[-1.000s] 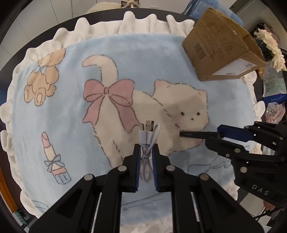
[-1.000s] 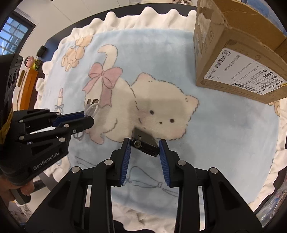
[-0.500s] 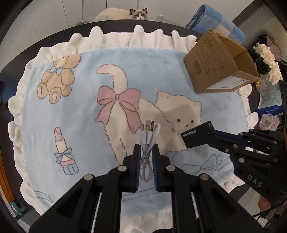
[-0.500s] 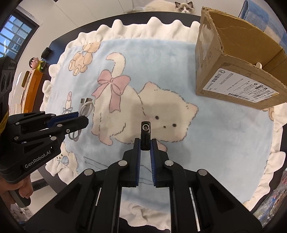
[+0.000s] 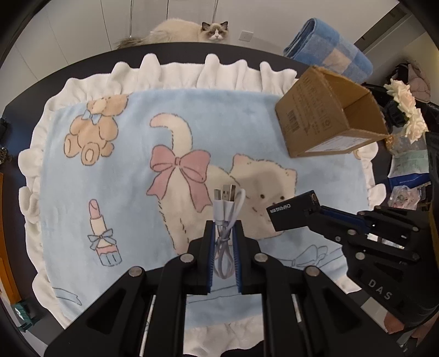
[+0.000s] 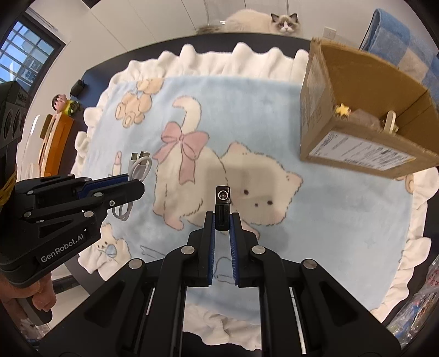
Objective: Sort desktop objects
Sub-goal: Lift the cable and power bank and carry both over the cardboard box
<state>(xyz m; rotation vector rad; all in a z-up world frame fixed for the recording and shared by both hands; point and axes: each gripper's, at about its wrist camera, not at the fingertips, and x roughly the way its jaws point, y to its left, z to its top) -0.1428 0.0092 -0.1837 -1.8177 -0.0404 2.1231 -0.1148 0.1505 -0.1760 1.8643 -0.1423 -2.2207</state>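
A: Start at your left. Your left gripper (image 5: 222, 233) is up off the blue cat-print blanket (image 5: 131, 170), fingers clenched on a coiled white USB cable (image 5: 226, 211). The two plugs poke out past the fingertips and the loop hangs down between the blue pads.

B: From your other camera, that same left gripper (image 6: 137, 184) sits left of the printed cat's pink bow, with the cable (image 6: 138, 167) looping out above and below the fingers. Your hand (image 6: 33, 296) is wrapped around the handle at the bottom left.

A: Now to the middle. Your right gripper (image 6: 222, 225) is clamped on a small black camera-like gadget (image 6: 222, 206), held upright with the round lens facing you, in front of the printed cat's face.

B: In the left view that gadget (image 5: 295, 210) shows its long black side with white lettering; it sticks out of the right gripper (image 5: 315, 212), to the right of the cat's face. It's clear of the blanket.

A: Further right, the open cardboard box (image 6: 356, 120) stands on the blanket's far right corner, well apart from both grippers. There's a yellow star and a pale stick-like piece inside.

B: Behind the blanket, a real cat (image 6: 263, 22) lies beyond the dark table's (image 5: 82, 63) far edge, and a rolled blue checked towel (image 5: 329, 46) sits beyond the box.
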